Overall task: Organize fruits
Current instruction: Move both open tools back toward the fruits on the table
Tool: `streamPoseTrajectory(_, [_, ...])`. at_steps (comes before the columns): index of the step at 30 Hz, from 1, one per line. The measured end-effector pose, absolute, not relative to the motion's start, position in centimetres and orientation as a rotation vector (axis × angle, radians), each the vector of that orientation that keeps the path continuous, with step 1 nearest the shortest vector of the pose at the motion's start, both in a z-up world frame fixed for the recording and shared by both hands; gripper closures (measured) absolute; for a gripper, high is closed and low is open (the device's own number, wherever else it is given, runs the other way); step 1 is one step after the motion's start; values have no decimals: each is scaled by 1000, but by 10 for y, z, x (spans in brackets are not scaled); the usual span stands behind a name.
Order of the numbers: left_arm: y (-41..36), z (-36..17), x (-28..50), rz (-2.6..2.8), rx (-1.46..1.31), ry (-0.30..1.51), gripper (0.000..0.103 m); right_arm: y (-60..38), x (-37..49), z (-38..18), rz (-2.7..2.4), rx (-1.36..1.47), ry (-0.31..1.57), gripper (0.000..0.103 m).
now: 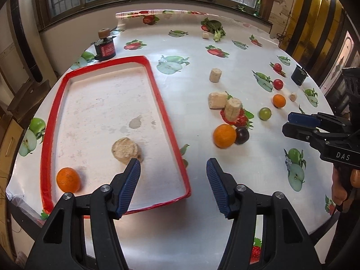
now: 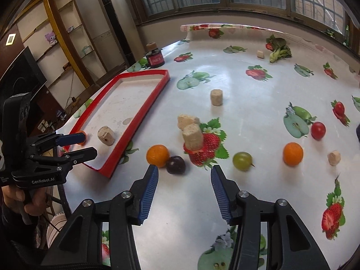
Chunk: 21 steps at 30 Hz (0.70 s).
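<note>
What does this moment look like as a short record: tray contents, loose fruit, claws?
tray: red-rimmed tray holds one orange and one cork-like cylinder
loose fruit: orange touching dark plum; green grape; small orange; two cherry tomatoes
left claw: open, empty, near the tray's corner
right claw: open, empty, near the plum
</note>
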<state>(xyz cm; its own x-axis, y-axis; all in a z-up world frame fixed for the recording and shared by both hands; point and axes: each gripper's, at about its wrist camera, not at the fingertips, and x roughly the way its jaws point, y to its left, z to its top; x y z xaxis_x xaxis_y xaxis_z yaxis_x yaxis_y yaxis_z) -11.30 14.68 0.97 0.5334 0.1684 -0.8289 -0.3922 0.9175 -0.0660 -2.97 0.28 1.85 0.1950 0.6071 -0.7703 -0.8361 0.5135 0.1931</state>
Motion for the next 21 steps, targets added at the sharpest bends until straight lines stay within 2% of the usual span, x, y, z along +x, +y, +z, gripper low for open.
streamPoseTrajectory(21, [110, -8, -62, 215, -251, 1000, 43, -92, 24, -1, 810, -149, 943, 52])
